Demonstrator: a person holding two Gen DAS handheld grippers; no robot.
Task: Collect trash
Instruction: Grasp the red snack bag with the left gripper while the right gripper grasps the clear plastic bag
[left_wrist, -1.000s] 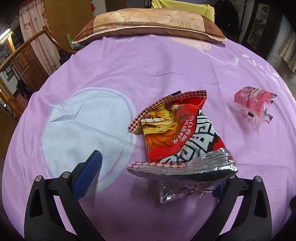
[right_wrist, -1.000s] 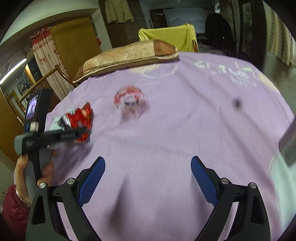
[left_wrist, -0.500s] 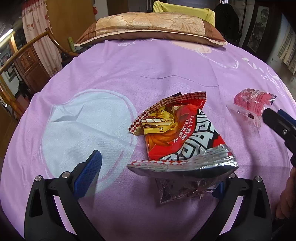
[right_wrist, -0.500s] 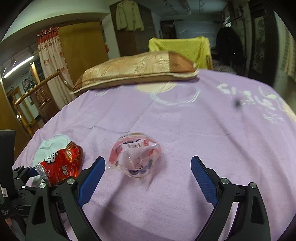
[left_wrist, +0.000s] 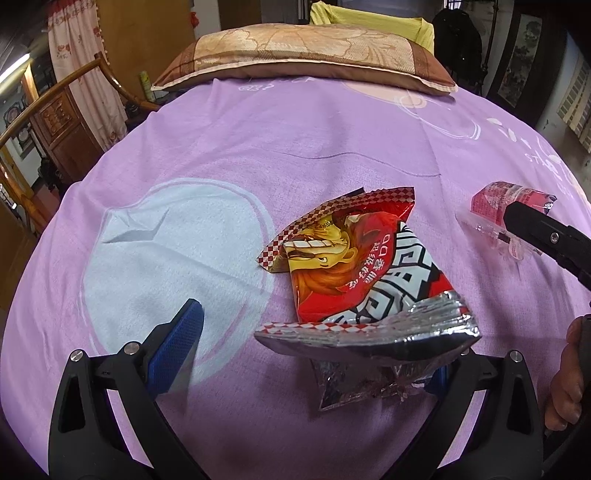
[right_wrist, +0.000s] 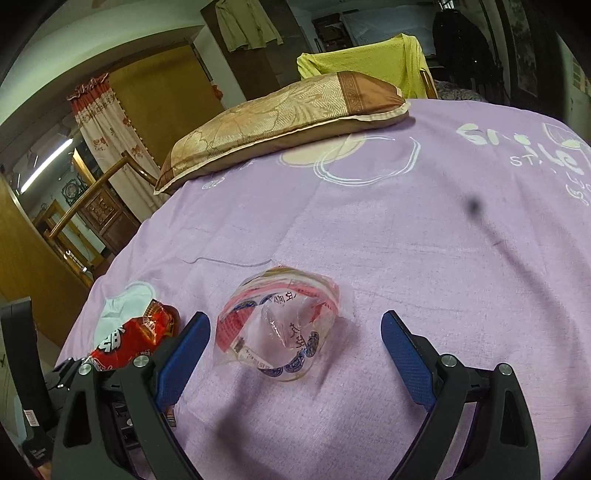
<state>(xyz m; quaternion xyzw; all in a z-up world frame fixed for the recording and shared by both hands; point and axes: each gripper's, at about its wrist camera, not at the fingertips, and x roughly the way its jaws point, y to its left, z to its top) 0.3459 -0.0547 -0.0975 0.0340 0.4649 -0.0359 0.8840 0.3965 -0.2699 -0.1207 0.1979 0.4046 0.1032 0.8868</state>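
Red and silver foil, a torn-open snack wrapper (left_wrist: 354, 273) is lying on a purple bed sheet (left_wrist: 295, 147), its printed face turned up and its shiny torn edge lifting toward the camera. A smaller crumpled clear foil scrap (left_wrist: 354, 384) is sitting just under that raised edge. The left tool (left_wrist: 314, 347) is hovering with its two blue-padded fingers spread wide; the left finger (left_wrist: 177, 339) is resting over a pale blue circle (left_wrist: 170, 251) printed on the sheet, while the right finger is mostly hidden behind the wrapper's silver edge, and it is not clear whether that finger is touching it. Well to the right of the snack wrapper, a crumpled clear plastic wrapper (right_wrist: 280, 328) with red and blue print is lying on the same sheet. The right tool (right_wrist: 295, 347) is reaching around it with both fingers spread apart, one on each side, neither pressing the plastic. In the left wrist view, one black finger of the right tool is crossing in front of this clear wrapper, and part of the person's hand (left_wrist: 565, 380) is showing at the right edge. At the far end of the bed a brown and gold pillow (left_wrist: 303, 59) is lying across the sheet, with a yellow cloth (right_wrist: 369, 59) draped behind it. A wooden chair (left_wrist: 48, 110) and a patterned curtain (left_wrist: 81, 66) are standing off to the left of the bed.
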